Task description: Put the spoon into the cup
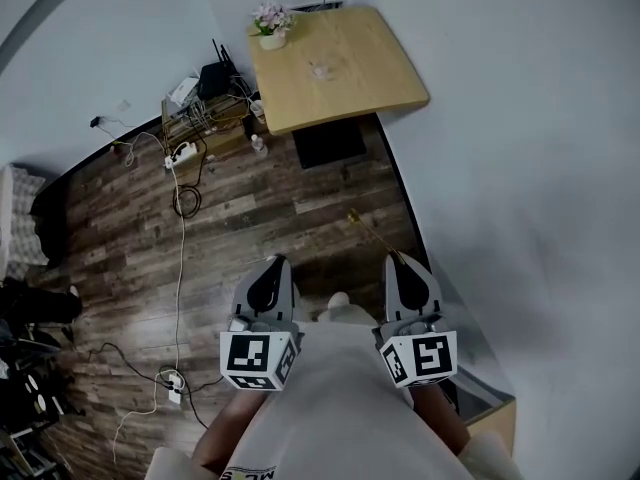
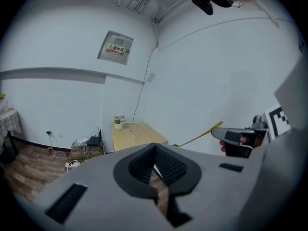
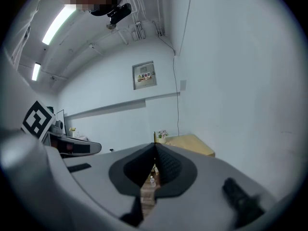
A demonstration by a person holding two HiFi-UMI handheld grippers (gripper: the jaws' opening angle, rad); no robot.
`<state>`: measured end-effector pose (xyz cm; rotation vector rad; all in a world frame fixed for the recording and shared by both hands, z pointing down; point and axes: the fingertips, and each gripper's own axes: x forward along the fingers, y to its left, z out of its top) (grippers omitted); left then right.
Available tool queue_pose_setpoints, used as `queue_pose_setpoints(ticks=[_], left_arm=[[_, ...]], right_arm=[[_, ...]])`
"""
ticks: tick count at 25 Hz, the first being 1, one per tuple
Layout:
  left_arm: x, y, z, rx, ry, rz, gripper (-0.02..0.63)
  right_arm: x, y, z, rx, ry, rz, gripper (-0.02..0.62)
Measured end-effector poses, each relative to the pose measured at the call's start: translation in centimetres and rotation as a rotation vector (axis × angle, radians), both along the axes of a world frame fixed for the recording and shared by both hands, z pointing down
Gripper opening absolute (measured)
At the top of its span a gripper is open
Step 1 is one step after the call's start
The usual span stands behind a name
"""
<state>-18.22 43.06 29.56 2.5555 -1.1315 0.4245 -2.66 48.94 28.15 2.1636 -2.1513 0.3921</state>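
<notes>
A clear cup stands on the light wooden table far ahead across the floor, and shows as a small glass cup in the left gripper view. My right gripper is shut on a long thin wooden spoon that points forward toward the table. That spoon sticks out of the right gripper in the left gripper view. In the right gripper view only its thin end shows past the shut tips. My left gripper is shut and holds nothing.
A small flower pot sits at the table's far left corner. Cables, power strips and a router lie on the floor and a low shelf left of the table. The white wall runs close along my right. A wooden box stands by my right side.
</notes>
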Motion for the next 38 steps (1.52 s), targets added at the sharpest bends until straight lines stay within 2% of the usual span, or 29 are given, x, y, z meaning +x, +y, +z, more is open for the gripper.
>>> queue_pose_setpoints(ticks=[6,10,13,18,24,28,32,38], left_arm=[[3.1,-3.9,-0.3,-0.020,0.020,0.009,0.011],[3.8,-7.6,2.0,-0.043,0.028,0.015,0.011],[4.7,-12.6,2.9,-0.067,0.029,0.024,0.011],[6.1,-22.0,2.5,-0.059,0.065,0.033,0.011],[5.7,-32.9,1.8,-0.063,0.074,0.075,0.011],[5.9,-38.3,1.6,-0.071,0.077,0.095,0.011],[6.8,-41.7,2.5,-0.092,0.069,0.107,0.011],[9.3,-44.8,3.7,-0.096,0.048,0.071,0.011]], right_arm=[[1.9,-4.3,-0.1,-0.009,-0.019,-0.014,0.031],[2.4,-8.1,2.2,-0.036,-0.015,-0.015,0.031],[2.9,-12.6,2.7,-0.056,-0.010,-0.008,0.031],[4.4,-21.1,3.3,-0.073,0.005,0.017,0.031],[4.0,-31.3,2.6,-0.085,0.029,0.049,0.031],[4.0,-36.5,2.0,-0.098,0.046,0.060,0.031],[4.9,-40.3,2.3,-0.106,0.049,0.056,0.031],[7.6,-44.3,3.5,-0.106,0.038,0.016,0.031]])
